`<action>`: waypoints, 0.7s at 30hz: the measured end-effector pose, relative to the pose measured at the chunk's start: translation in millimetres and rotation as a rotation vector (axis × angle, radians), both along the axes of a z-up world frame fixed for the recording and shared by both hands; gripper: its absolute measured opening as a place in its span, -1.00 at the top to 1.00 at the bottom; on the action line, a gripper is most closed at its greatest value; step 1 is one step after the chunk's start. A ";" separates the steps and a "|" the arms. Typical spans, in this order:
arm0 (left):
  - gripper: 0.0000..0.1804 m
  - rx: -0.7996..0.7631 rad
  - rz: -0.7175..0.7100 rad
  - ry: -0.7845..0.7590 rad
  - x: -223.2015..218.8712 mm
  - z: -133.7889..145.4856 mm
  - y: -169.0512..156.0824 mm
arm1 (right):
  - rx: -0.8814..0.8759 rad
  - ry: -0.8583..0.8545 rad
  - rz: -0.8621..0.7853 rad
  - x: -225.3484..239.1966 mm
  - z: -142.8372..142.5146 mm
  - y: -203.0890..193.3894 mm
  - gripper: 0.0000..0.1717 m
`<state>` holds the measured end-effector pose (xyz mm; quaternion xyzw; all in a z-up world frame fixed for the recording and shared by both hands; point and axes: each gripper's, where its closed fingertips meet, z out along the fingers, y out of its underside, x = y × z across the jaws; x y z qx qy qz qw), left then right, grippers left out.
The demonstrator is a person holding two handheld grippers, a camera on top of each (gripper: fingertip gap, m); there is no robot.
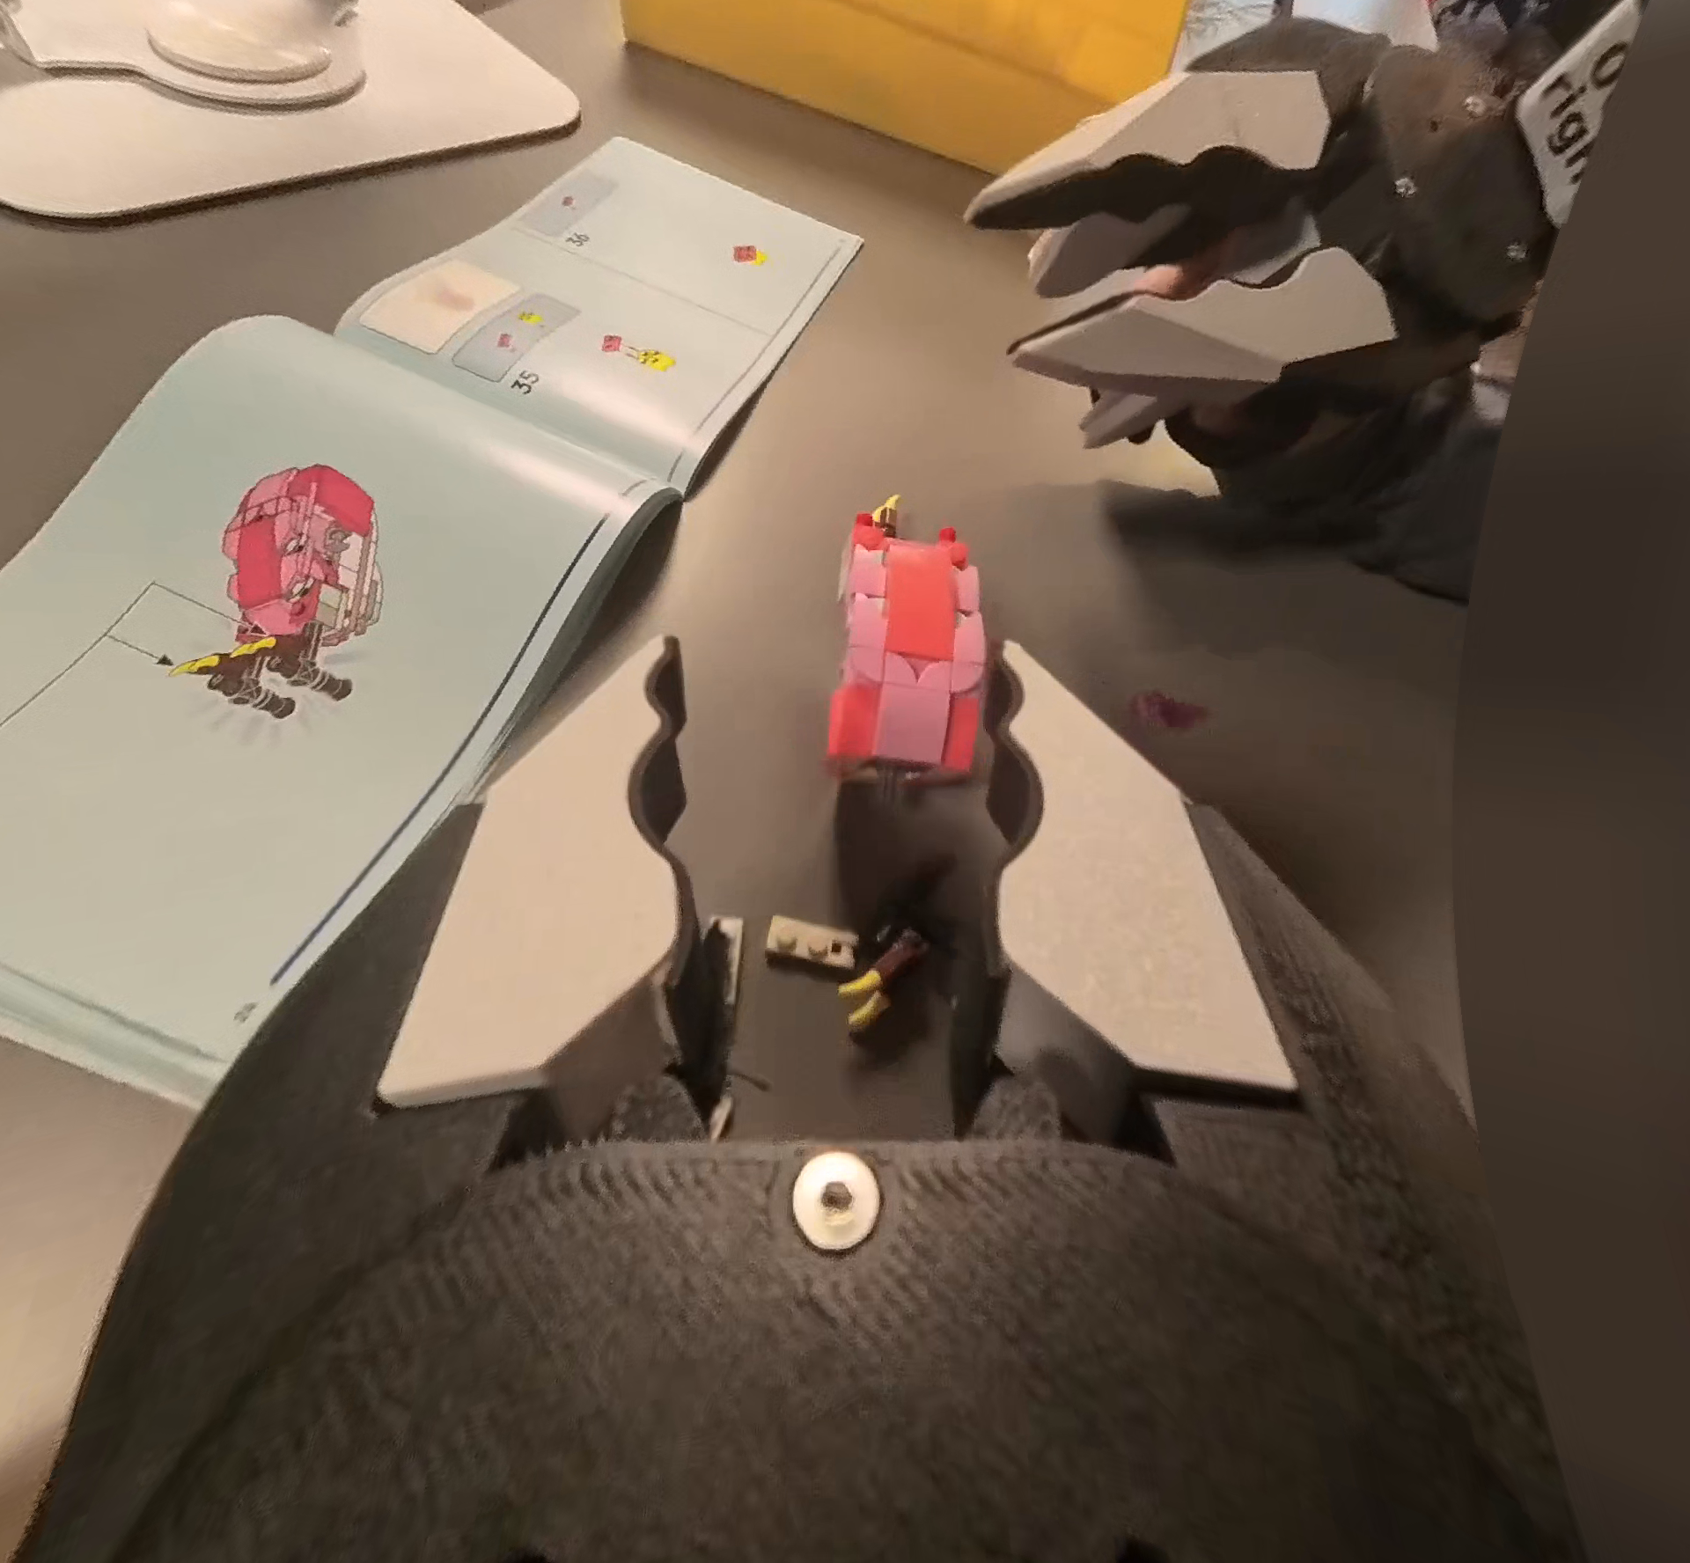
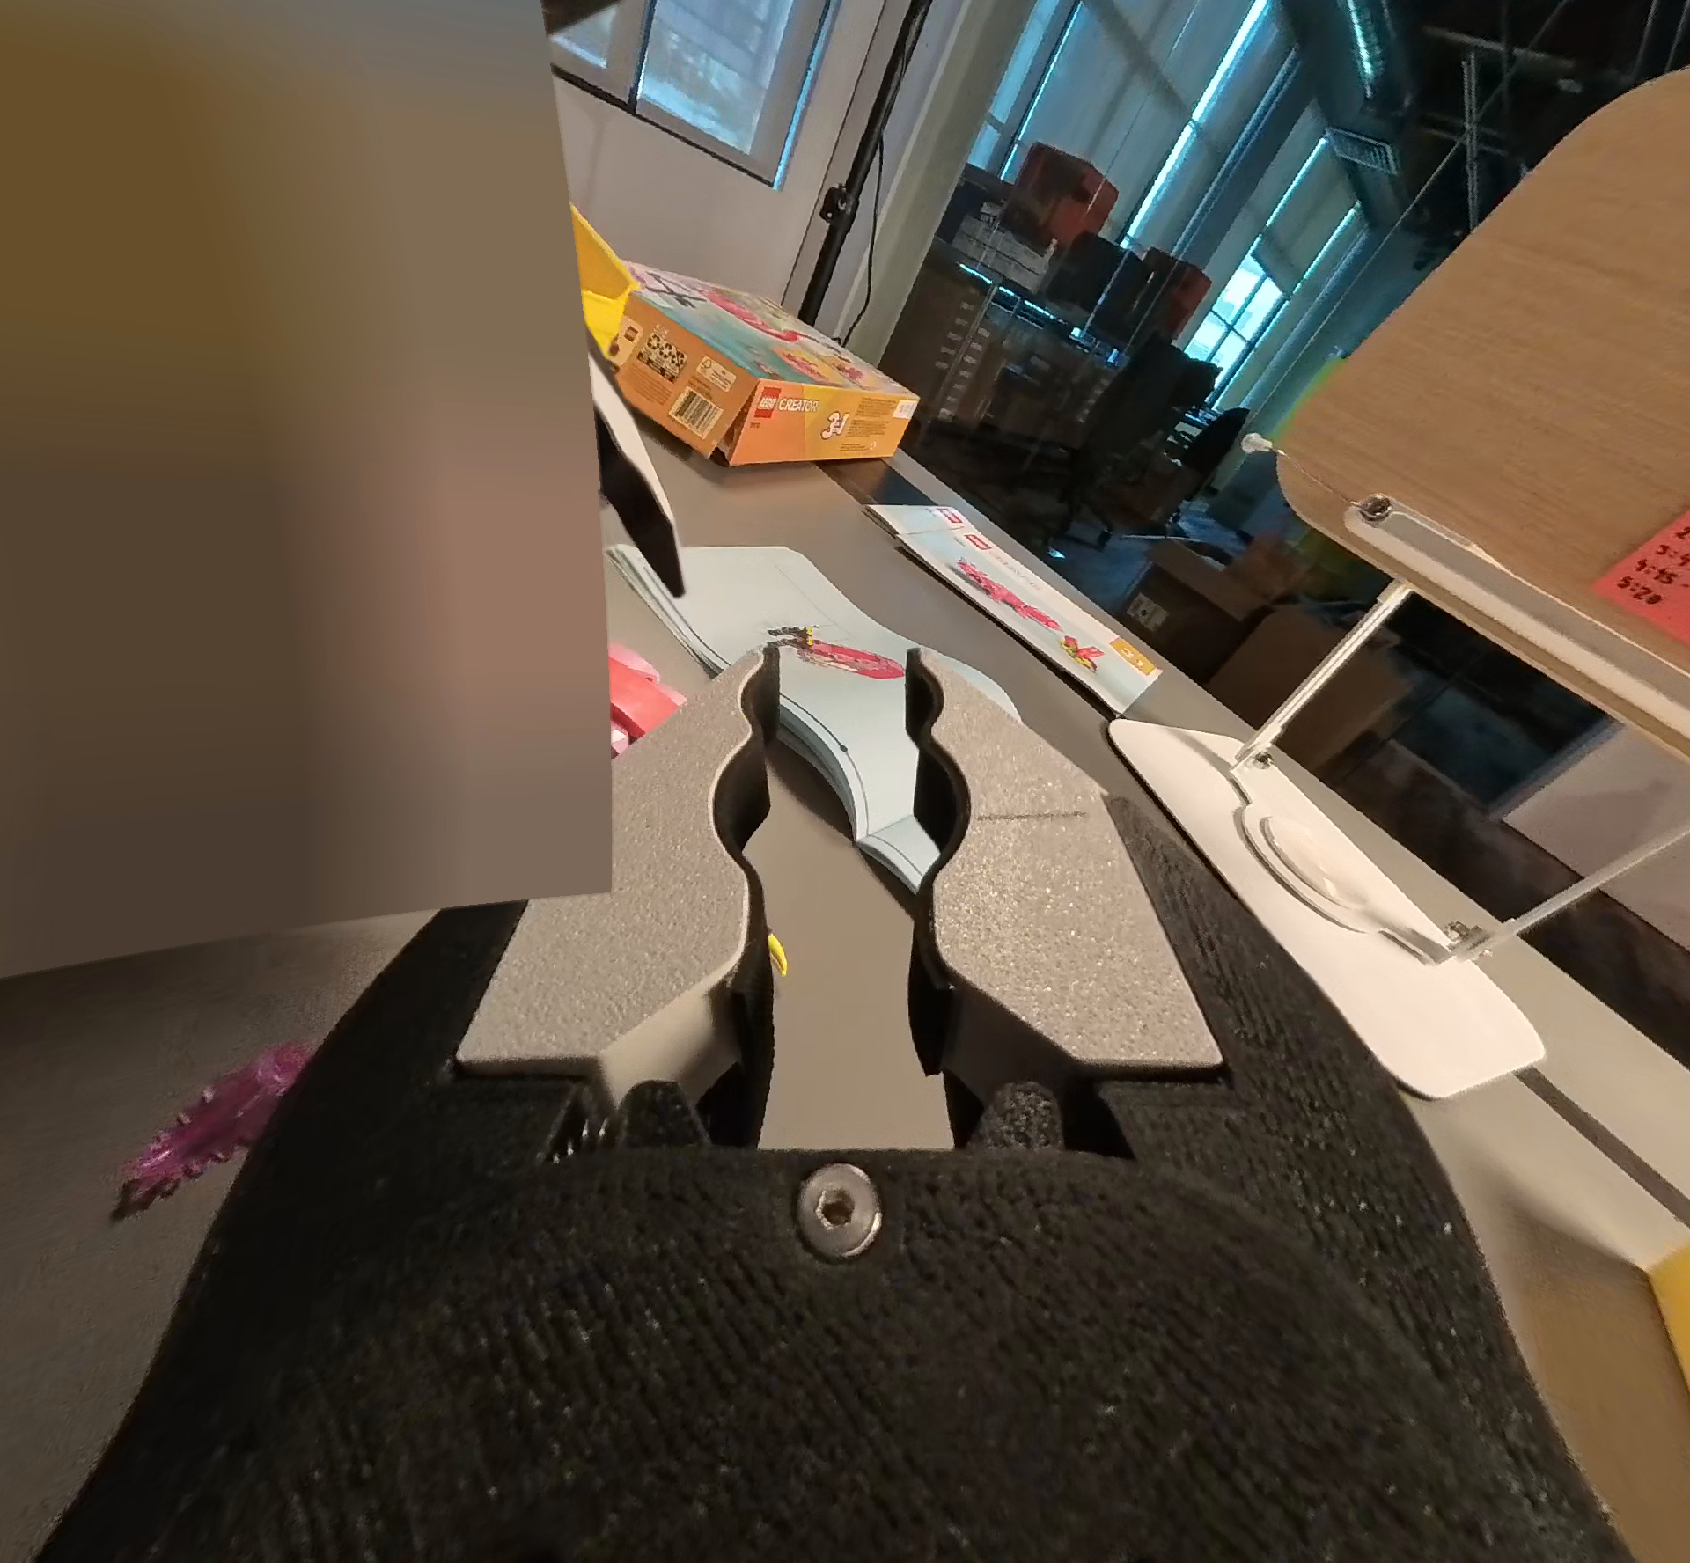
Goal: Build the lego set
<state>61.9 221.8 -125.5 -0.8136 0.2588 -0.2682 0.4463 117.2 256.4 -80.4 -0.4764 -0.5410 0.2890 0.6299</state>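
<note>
Brick model, pink and red, lying on dark grey table; small yellow-tipped piece at far end. Positioned between fingers of left gripper, closer to right-hand finger; clear gap to left-hand finger. Contact on right-hand side: cannot tell. Jaws wide, nothing clamped.

Loose parts on table nearer gripper body: tan studded plate, dark piece with yellow claws, thin pale piece partly hidden by left-hand finger.

Open instruction booklet, pale blue, just left of left gripper; model drawing on near page. Yellow box at far edge. White stand base at far left. Purple smudge-like scrap on table right of model.

Right gripper raised off table, well apart from model, to its right in left wrist view. Jaws narrow, gap visible between pads, nothing between them. Seen beyond fingertips: same open booklet. Farther off: orange carton, closed booklet, white stand base with wooden panel above.
</note>
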 end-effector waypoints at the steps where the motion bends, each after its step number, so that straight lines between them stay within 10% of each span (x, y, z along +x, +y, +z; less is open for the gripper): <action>1: 0.32 -0.017 -0.020 0.003 -2.5 2.8 -5.6 | 0.006 0.001 0.002 0.2 0.6 -0.6 0.70; 21: 0.95 -0.109 -0.269 0.392 -20.5 -52.1 -59.9 | 0.003 -0.003 0.025 2.9 2.1 -2.1 0.72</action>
